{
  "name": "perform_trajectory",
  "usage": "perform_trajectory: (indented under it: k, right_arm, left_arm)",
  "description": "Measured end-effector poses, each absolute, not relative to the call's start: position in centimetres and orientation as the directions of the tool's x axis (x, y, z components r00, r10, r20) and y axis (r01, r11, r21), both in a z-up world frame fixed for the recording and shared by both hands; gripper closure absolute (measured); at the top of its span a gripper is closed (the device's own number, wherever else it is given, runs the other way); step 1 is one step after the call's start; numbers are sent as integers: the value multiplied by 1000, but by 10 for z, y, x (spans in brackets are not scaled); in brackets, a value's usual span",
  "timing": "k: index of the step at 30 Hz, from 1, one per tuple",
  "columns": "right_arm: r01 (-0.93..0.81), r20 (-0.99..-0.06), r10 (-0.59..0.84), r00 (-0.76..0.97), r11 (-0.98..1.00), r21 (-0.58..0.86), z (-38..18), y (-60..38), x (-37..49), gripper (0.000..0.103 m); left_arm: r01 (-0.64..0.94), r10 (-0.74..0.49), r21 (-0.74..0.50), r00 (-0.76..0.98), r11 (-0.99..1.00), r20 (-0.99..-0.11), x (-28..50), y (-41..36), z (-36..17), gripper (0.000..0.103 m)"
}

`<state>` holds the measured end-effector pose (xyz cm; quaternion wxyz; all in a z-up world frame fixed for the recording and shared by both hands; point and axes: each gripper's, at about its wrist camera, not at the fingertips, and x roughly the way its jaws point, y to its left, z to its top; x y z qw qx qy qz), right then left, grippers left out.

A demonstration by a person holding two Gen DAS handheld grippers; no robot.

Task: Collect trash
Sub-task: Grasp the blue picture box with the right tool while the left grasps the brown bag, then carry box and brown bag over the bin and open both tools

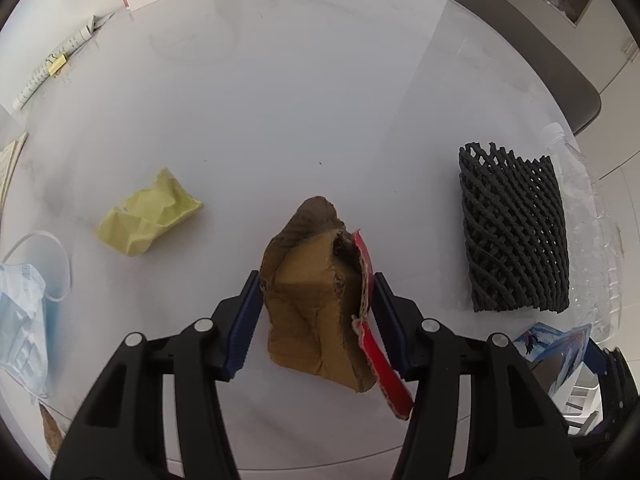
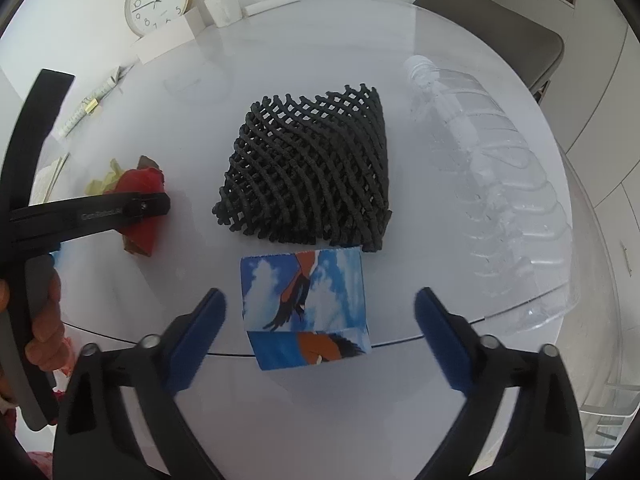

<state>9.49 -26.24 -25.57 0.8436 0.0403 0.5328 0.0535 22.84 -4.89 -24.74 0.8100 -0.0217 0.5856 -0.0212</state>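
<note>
Table (image 2: pixel 320 60): mesh (image 2: pixel 312 172) just beyond the box (image 2: pixel 306 308). Right gripper (image 2: pixel 320 336) spread wide, box dead centre between fingers, overhanging the near edge. Left gripper (image 1: pixel 316 312) pinching cardboard (image 1: pixel 316 300).

Each tool, left (image 1: pixel 316 304) and right (image 2: pixel 320 336), is built of black plastic arms, silver screw heads and ribbed blue pads (image 2: pixel 442 340); bare skin is seen on the left hand (image 2: pixel 46 328).
</note>
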Motion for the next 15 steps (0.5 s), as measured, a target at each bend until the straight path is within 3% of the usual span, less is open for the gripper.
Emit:
perform_trajectory:
  k: [3, 4, 15]
  right_arm:
    - [-46, -903, 148, 403, 989, 141, -260, -263, 100, 48]
    - [-44, -904, 152, 400, 988, 146, -261, -263, 99, 50]
    - [-54, -879, 172, 445, 985, 165, -233, -268, 71, 52]
  left_arm:
    - [26, -59, -54, 331, 998, -942, 220, -47, -236, 50]
    - [33, -59, -51, 338, 998, -939, 217, -46, -232, 50]
    - [159, -116, -59, 372, 985, -921, 180, -69, -184, 50]
